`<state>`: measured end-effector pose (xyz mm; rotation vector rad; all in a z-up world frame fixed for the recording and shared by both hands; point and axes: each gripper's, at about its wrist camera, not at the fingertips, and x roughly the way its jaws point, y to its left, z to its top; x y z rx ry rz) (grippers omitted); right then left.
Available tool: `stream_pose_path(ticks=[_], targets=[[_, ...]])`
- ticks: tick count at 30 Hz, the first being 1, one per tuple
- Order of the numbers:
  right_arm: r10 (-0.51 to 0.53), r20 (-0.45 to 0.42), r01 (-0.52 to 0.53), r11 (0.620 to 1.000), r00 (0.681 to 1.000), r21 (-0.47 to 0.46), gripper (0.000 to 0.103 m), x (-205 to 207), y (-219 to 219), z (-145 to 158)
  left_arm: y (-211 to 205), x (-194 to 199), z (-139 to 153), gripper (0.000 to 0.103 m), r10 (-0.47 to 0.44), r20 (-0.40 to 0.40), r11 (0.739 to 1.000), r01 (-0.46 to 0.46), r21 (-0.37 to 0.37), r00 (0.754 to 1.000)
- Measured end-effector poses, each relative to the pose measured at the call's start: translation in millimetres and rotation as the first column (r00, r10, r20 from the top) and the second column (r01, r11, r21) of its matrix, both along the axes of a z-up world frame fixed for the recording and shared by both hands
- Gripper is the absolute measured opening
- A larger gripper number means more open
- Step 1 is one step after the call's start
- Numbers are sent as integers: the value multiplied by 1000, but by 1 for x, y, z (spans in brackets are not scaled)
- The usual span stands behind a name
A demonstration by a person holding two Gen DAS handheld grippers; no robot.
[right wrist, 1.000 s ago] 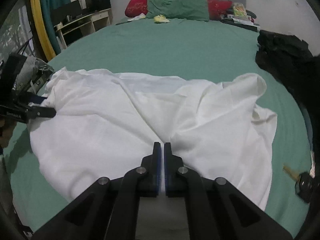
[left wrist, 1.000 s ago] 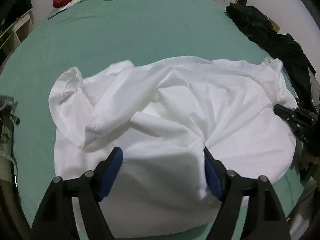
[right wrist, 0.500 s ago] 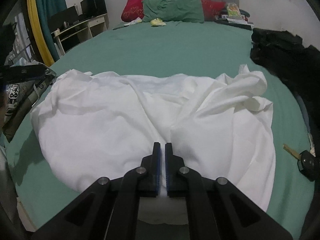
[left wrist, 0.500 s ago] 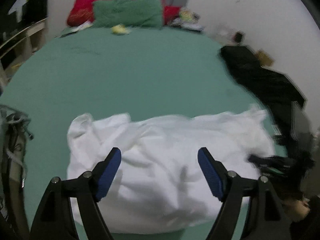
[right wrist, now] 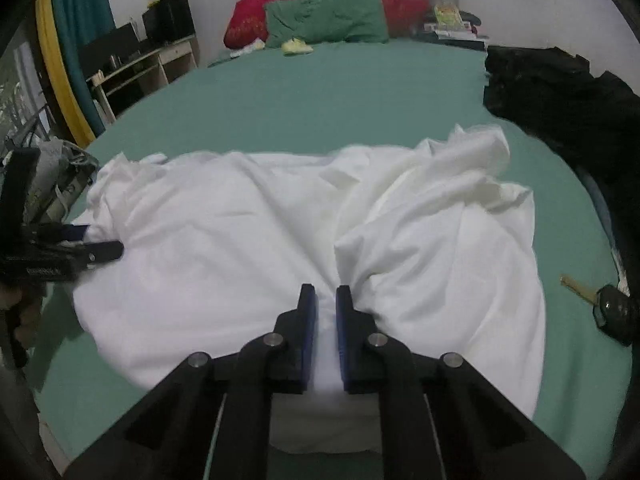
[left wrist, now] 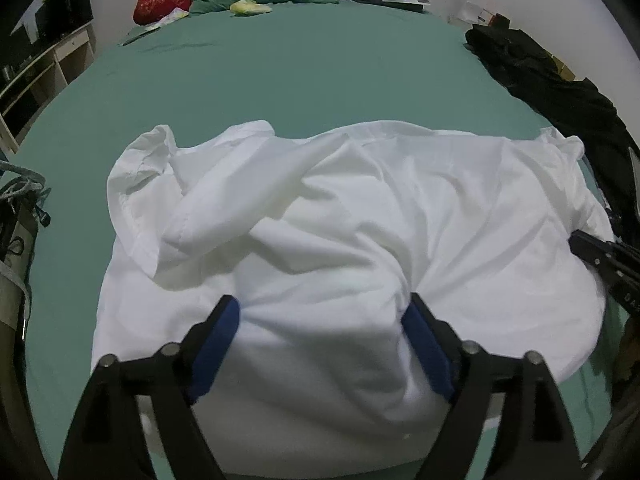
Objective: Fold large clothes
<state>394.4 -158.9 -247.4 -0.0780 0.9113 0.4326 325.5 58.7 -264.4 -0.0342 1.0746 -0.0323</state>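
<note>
A large white garment (left wrist: 380,208) lies crumpled on the green bed sheet (left wrist: 300,72), near the bed's front edge. My left gripper (left wrist: 322,302) presses down into its near hem; its jaws are opening wide, with a hump of cloth between the blue pads that they do not squeeze. It also shows at the garment's left edge (right wrist: 98,240) in the right wrist view. My right gripper (right wrist: 326,290) pinches a gathered fold of the garment (right wrist: 224,232) in a narrow gap, and its jaws are opening. That gripper's black fingers (left wrist: 592,248) show at the far right of the left wrist view.
Black clothes (right wrist: 560,92) are heaped along the bed's right side. A car key (right wrist: 612,308) lies on the sheet to the garment's right. Red and green pillows (right wrist: 328,12) sit at the headboard. Shelves (right wrist: 132,68) stand left of the bed.
The left gripper drew back from the garment, then came down onto its near hem with wider jaws. The right gripper's pads parted slightly around the fold. The garment's right side bunched up.
</note>
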Motion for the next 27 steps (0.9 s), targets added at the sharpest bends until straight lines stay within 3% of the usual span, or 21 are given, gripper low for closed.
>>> stream_pose_path(ticks=[3, 6, 8, 10, 13, 15, 17, 18, 20, 21, 23, 24, 25, 27], targets=[[3, 5, -3, 1000, 1000, -4, 9, 1, 1, 1, 6, 0, 2, 91, 26, -31, 999, -27, -41, 999], [9, 9, -9, 999, 1000, 34, 14, -3, -7, 5, 14, -13, 10, 91, 49, -18, 990, -51, -135, 999], [15, 37, -18, 997, 999, 71, 36, -11, -17, 17, 29, -31, 21, 91, 69, 19, 983, -64, -172, 997], [8, 120, -19, 996, 993, 92, 61, -30, -27, 36, 47, -49, 31, 91, 109, 64, 975, -94, -200, 992], [-51, 236, 35, 997, 970, 70, 68, -55, -46, 58, 79, -69, 37, 91, 200, 101, 964, -178, -196, 974], [-147, 209, 135, 988, 967, 71, 70, -55, -72, 57, 100, -71, 27, 91, 269, 72, 956, -257, -145, 960], [-284, 80, 273, 954, 955, 126, 70, -43, -106, 41, 109, -69, 14, 90, 299, 19, 947, -294, -129, 954], [-334, 11, 328, 932, 943, 156, 69, -38, -120, 31, 113, -69, 7, 89, 309, -2, 942, -306, -135, 951], [-372, -134, 393, 896, 919, 208, 59, -26, -140, 7, 110, -68, 0, 76, 288, -31, 950, -290, -119, 957], [-353, -191, 389, 897, 916, 210, 41, -22, -141, -5, 102, -69, 0, 70, 259, -10, 964, -259, -63, 966], [-333, -182, 366, 909, 925, 198, 34, -21, -132, -11, 91, -72, 2, 21, 184, 7, 981, -184, -57, 983], [-302, -175, 333, 923, 937, 194, 17, -20, -126, -10, 88, -74, 4, 12, 165, 3, 984, -164, -62, 986], [-274, -182, 308, 931, 944, 194, 7, -19, -122, -11, 84, -75, 7, 9, 159, -2, 986, -159, -51, 987], [-271, -162, 297, 940, 949, 169, 6, -21, -117, -9, 80, -83, 15, 7, 176, 14, 984, -175, -29, 984]])
